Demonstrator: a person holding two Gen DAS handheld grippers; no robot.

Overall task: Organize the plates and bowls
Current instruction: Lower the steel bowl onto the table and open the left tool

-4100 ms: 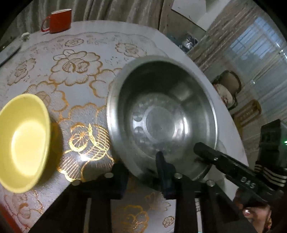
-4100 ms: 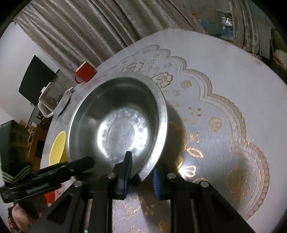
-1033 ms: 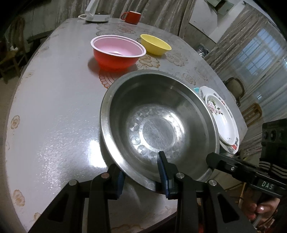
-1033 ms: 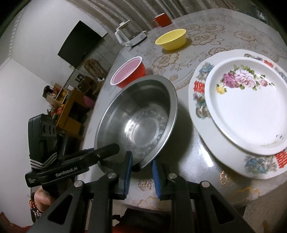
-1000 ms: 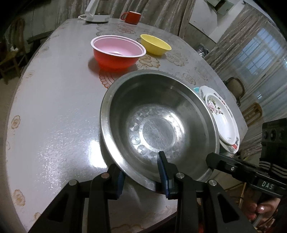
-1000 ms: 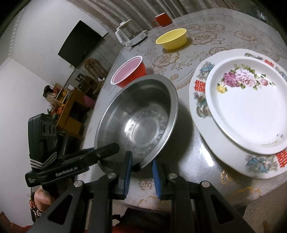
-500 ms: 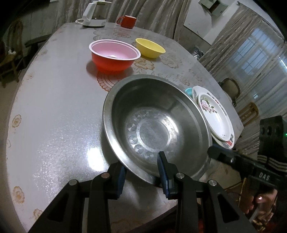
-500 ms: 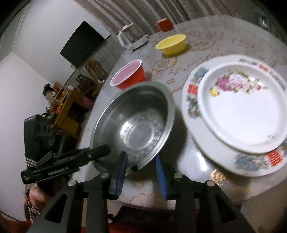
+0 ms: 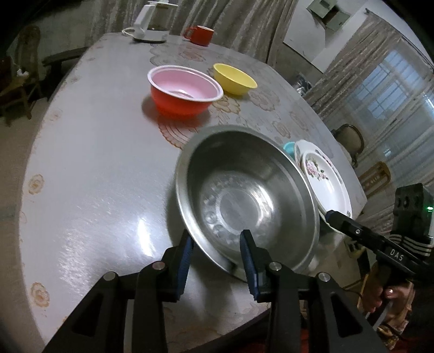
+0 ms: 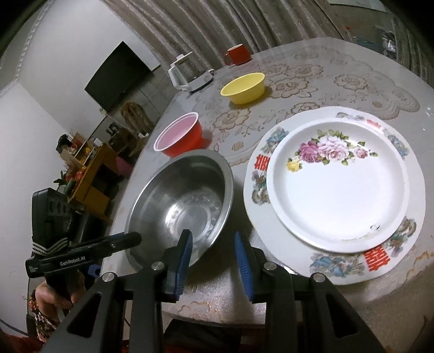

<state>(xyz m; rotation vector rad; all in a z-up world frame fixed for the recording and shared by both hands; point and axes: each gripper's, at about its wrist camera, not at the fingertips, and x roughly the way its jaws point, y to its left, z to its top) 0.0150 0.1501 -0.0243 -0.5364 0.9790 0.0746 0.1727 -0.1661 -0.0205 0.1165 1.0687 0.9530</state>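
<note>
Home dining room, lace-clothed round table [image 10: 352,81], curtains [image 10: 244,24], television [image 10: 119,73]

1. Left gripper [image 9: 217,252]: jaws parted, blue-padded fingers [image 9: 184,256] spread with a clear gap between them.
2. Right gripper [image 10: 213,254]: jaws parted, blue pads facing each other across an open gap.
3. Left hand [image 10: 51,294]: wrapped around the left gripper's handle, below and behind the jaws.
4. Right hand [image 9: 385,292]: clasps the right gripper's handle; one fingernail is visible.
</note>
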